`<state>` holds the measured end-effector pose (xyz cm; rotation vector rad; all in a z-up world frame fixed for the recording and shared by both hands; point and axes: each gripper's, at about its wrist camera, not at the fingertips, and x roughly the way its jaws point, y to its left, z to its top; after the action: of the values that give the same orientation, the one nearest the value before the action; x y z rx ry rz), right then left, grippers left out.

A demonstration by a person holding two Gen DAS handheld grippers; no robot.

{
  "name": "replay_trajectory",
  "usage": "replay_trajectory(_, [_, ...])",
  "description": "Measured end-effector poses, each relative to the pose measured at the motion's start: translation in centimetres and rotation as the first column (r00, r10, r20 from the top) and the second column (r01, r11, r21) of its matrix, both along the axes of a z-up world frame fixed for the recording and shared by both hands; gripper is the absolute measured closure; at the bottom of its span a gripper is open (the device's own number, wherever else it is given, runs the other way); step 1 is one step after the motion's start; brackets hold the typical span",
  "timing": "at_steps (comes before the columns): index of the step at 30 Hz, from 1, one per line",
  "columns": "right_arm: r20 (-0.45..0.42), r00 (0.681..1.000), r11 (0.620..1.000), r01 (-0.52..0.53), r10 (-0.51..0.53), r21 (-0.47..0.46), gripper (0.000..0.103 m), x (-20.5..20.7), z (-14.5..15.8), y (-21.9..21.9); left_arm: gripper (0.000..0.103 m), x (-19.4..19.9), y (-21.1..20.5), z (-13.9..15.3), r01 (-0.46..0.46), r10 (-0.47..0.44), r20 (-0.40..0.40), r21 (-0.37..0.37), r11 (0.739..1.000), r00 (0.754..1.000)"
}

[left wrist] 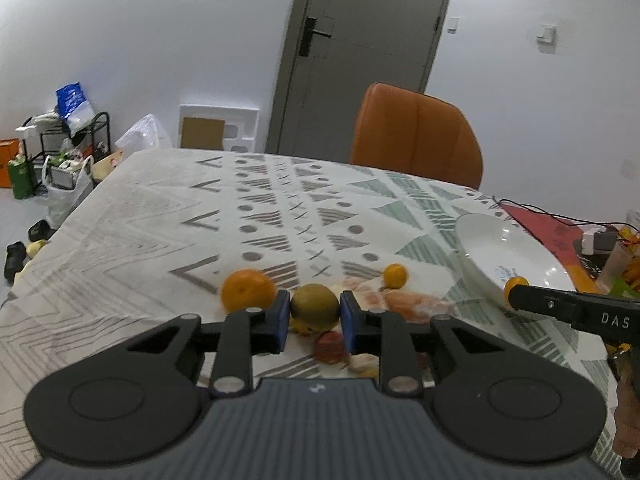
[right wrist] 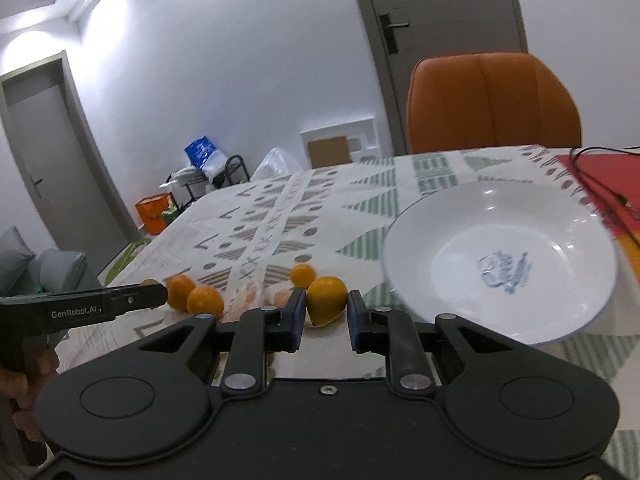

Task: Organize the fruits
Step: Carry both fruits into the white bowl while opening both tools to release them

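With the left gripper [left wrist: 314, 314] pinching the greenish fruit [left wrist: 314, 306] and the right gripper [right wrist: 323, 318] spread around, possibly touching, the yellow fruit [right wrist: 326, 299], close squarely, lift clear, then lower into the white bowl [right wrist: 560, 216].

The surface [left wrist: 140, 216], under a patterned cloth, fills mid-frame. Lower centre of the left view lie an orange [left wrist: 248, 290], a smaller orange fruit [left wrist: 395, 275] and blurred pieces in clear wrap [left wrist: 404, 302]. A white bowl [right wrist: 500, 256] sits right, a red mat [right wrist: 600, 172] behind it.
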<state>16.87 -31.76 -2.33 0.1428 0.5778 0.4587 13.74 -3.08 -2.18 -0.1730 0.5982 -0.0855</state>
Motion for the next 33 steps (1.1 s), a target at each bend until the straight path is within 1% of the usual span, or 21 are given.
replay_trajectory(7, [0.015, 0.999, 0.999, 0.046, -0.046, 0.013, 0.082, -0.5, 0.6, -2.6, 0.078, 0.3, -2.4, 0.8, 0.048, -0.049, 0.017, 0.012, 0.999, 0.999])
replay_trajectory(16, [0.017, 0.994, 0.994, 0.103, -0.104, 0.035, 0.082, -1.0, 0.4, -5.7, 0.078, 0.8, -5.6, 1.5, 0.110, -0.110, 0.031, 0.028, 0.994, 0.993])
replay_trajectory(29, [0.008, 0.985, 0.985, 0.169, -0.170, 0.044, 0.082, -0.7, -0.3, -8.2, 0.078, 2.2, -9.1, 1.8, 0.169, -0.169, 0.036, 0.023, 0.985, 0.985])
replay_trajectory(30, [0.007, 0.985, 0.984, 0.174, -0.175, 0.043, 0.081, -0.6, -0.3, -8.3, 0.078, 2.3, -9.3, 1.7, 0.172, -0.173, 0.036, 0.024, 0.985, 0.984])
replay_trajectory(31, [0.004, 0.984, 0.983, 0.180, -0.180, 0.040, 0.077, -0.5, -0.4, -8.4, 0.078, 2.5, -9.5, 1.8, 0.176, -0.177, 0.036, 0.025, 0.984, 0.984])
replay_trajectory(33, [0.011, 0.981, 0.980, 0.194, -0.194, 0.033, 0.075, -0.4, -0.6, -8.6, 0.078, 2.7, -10.0, 1.7, 0.184, -0.185, 0.035, 0.029, 0.982, 0.982])
